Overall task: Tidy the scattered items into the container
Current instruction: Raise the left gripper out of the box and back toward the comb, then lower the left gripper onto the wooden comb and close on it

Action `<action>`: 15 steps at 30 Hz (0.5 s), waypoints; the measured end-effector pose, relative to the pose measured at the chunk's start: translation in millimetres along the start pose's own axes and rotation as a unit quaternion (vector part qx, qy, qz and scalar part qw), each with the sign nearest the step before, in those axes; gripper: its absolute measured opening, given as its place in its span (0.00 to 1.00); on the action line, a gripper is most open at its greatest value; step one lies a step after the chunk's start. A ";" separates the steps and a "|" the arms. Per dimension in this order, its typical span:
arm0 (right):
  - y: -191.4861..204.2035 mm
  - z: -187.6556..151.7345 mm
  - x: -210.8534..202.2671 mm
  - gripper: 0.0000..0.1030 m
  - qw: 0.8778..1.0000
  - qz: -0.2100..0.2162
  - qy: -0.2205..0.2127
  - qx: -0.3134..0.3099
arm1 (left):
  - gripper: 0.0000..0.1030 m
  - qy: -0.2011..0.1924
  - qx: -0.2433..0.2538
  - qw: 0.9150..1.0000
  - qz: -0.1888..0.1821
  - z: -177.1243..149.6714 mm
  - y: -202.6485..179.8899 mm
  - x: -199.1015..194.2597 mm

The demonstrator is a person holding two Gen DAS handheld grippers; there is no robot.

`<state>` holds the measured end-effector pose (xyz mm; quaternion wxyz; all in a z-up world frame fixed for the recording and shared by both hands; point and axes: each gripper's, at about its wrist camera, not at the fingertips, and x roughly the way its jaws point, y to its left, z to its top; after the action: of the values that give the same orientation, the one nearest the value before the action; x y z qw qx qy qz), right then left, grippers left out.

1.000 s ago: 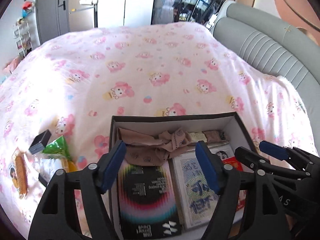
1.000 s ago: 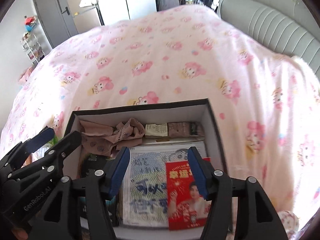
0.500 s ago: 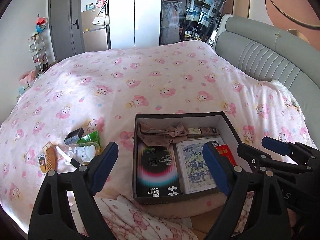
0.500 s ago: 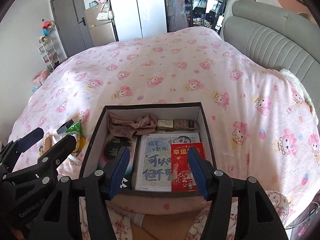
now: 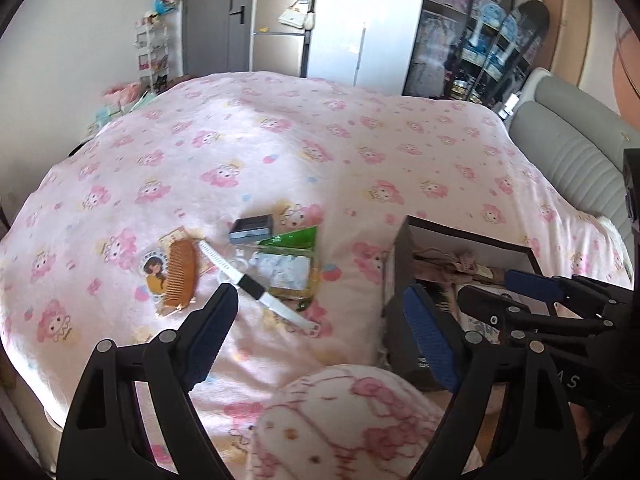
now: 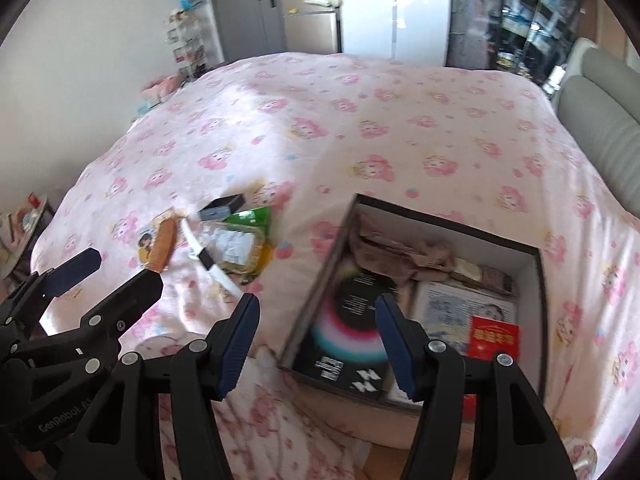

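A bed (image 5: 280,152) covered in a pink blanket printed with cartoon characters fills the room, with a grey padded headboard (image 5: 568,148) to the right of it and a grey door, a small fridge and dark glass shelves beyond its far edge. The box (image 6: 532,264) (dark outside, white inside) sits on the blanket and already holds a black booklet, a grey-printed one, a red card and crumpled beige cloth. Left of the box lie the loose things: a wooden comb (image 5: 182,272), a white watch (image 5: 252,286), a green packet (image 5: 294,238), a clear pouch and a small dark case (image 5: 250,229). The left gripper (image 5: 320,332) hangs tilted down over the blanket just left of the box, its jaws wide after just opening, nothing between them. The right gripper (image 6: 316,340) hangs over the box's near left corner, jaws apart and empty.
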<state>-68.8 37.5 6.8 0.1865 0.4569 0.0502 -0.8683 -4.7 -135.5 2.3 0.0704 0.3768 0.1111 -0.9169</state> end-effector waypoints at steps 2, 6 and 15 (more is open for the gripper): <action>29.3 16.0 27.1 0.55 0.998 0.046 0.033 -0.029 | 0.79 0.002 -0.041 0.999 0.003 -0.2 35.5 7.4; 91.3 43.2 77.7 0.55 0.987 0.114 0.085 -0.072 | 0.69 0.016 -0.128 0.992 0.012 -7.7 105.5 23.8; 175.4 63.9 209.3 0.48 0.958 0.197 0.206 -0.022 | 0.43 0.062 -0.265 0.962 0.031 -43.2 213.7 93.7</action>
<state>-160.8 -199.4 -111.7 0.3488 0.6225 0.0155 -0.7004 3.8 -335.0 -125.9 0.1893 0.4041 0.3420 -0.8270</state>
